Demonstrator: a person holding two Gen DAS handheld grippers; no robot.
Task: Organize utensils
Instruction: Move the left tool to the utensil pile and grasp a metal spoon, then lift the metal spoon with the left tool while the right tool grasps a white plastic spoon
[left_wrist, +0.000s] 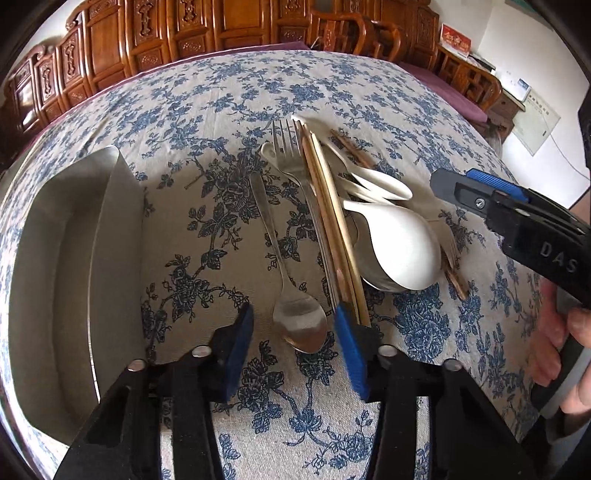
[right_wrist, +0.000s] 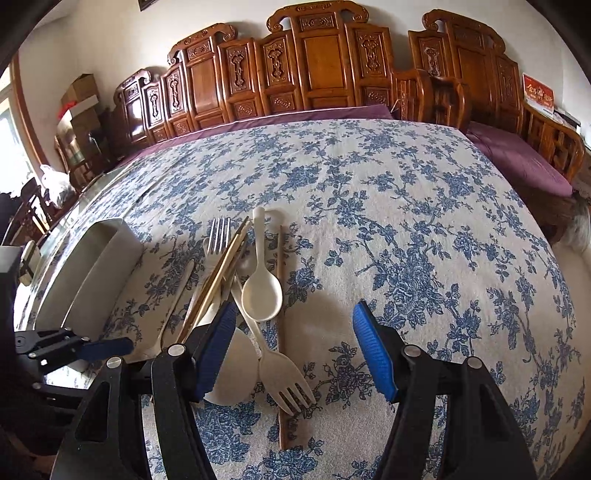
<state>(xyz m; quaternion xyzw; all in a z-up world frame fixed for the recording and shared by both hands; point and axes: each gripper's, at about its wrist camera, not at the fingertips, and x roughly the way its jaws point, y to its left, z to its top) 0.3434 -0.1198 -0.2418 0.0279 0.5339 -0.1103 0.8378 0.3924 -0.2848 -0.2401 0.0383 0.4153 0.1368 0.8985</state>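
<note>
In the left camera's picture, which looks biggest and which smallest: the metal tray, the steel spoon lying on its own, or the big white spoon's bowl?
1. Metal tray, largest by far, though it also sits close to the lens.
2. Steel spoon, long from handle to bowl.
3. White spoon's bowl, smallest.

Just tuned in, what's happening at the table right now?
A person holds a gripper in each hand over a pile of utensils on the floral tablecloth. The left gripper is open, its fingers either side of the metal spoon bowl, not closed on it. The right gripper is open too, above the beige fork and holding nothing. The chopsticks, metal fork and white spoons lie heaped together. The metal tray beside them looks empty.
</note>
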